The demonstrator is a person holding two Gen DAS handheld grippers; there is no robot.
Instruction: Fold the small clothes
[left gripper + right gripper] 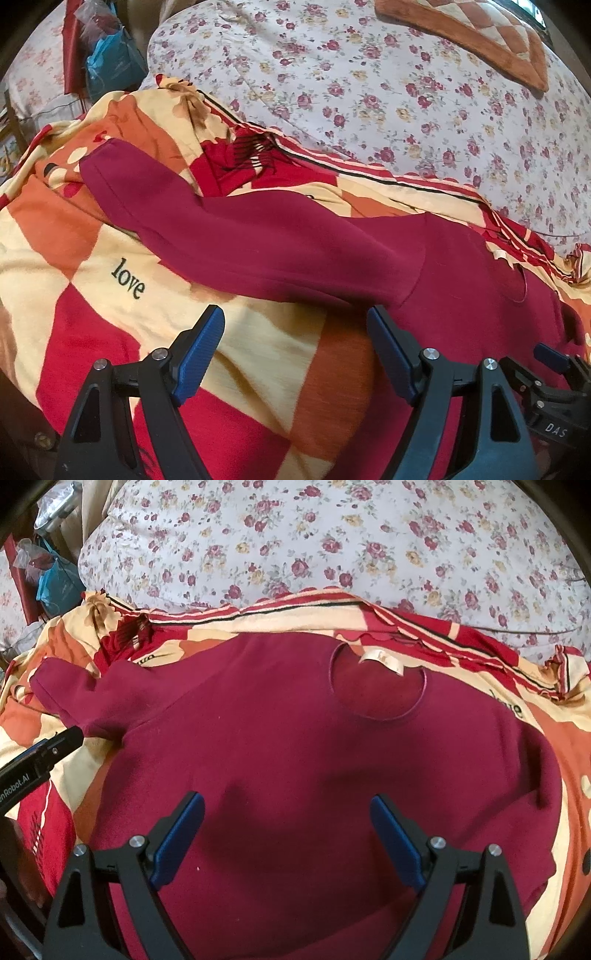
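Observation:
A small maroon sweater (295,746) lies spread flat on a red, orange and cream blanket (92,258). Its round neck with a white label (382,661) points away from me. Its left sleeve (207,225) stretches out to the left. My left gripper (295,325) is open and empty, hovering just in front of the sleeve near the armpit. My right gripper (288,812) is open and empty above the sweater's body. The left gripper's tip also shows in the right wrist view (62,738), beside the sleeve. The right gripper shows at the lower right in the left wrist view (554,362).
A floral bedsheet (332,542) covers the bed beyond the blanket. An orange checkered cushion (480,33) lies at the far right. Bags and clutter (107,59) stand at the far left beside the bed.

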